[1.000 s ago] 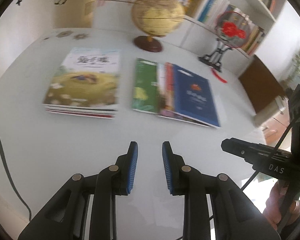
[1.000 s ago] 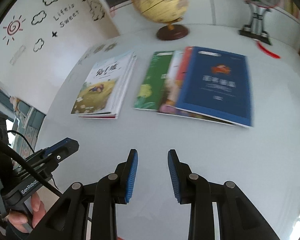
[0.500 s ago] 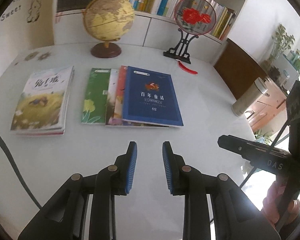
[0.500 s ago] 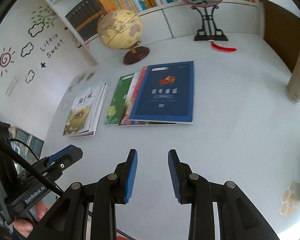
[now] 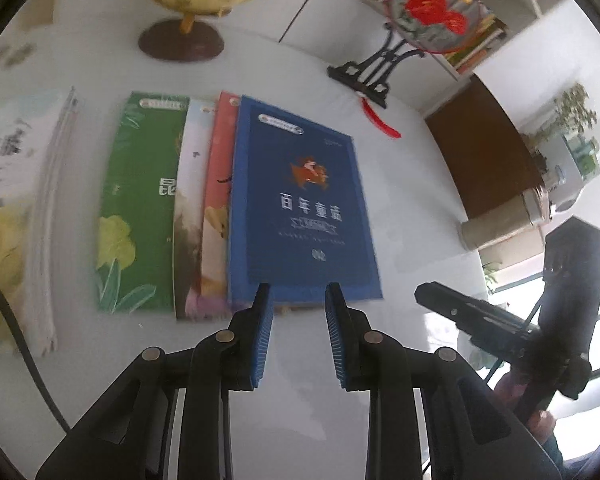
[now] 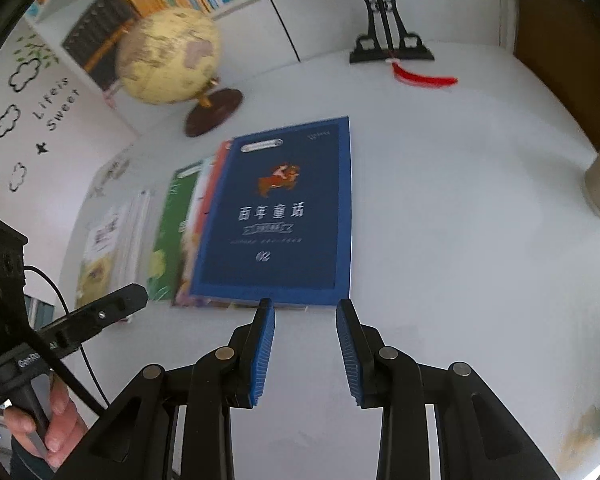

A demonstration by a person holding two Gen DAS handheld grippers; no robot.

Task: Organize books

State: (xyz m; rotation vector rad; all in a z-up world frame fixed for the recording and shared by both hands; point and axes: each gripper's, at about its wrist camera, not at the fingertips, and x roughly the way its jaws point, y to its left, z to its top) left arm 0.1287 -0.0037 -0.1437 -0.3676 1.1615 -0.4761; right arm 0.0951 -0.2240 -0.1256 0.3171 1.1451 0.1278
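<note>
A: Where's the blue book [image 5: 300, 208]?

B: Flat on the counter [image 5: 412, 184], top of a fanned pile over the red, pale and green book [image 5: 140, 208]. Second stack [image 5: 16, 216] sits left, already squared.

A: Your tongs?

B: Left tongs [image 5: 296, 300] and right tongs [image 6: 305, 309] both slightly apart, holding nothing, tips at the blue book's near edge. Looks like you're set to nudge or pinch that edge, since the fan needs squaring.

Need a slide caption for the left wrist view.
Left claw, open and empty, at the near edge of the blue book topping a fanned row of books.
</note>
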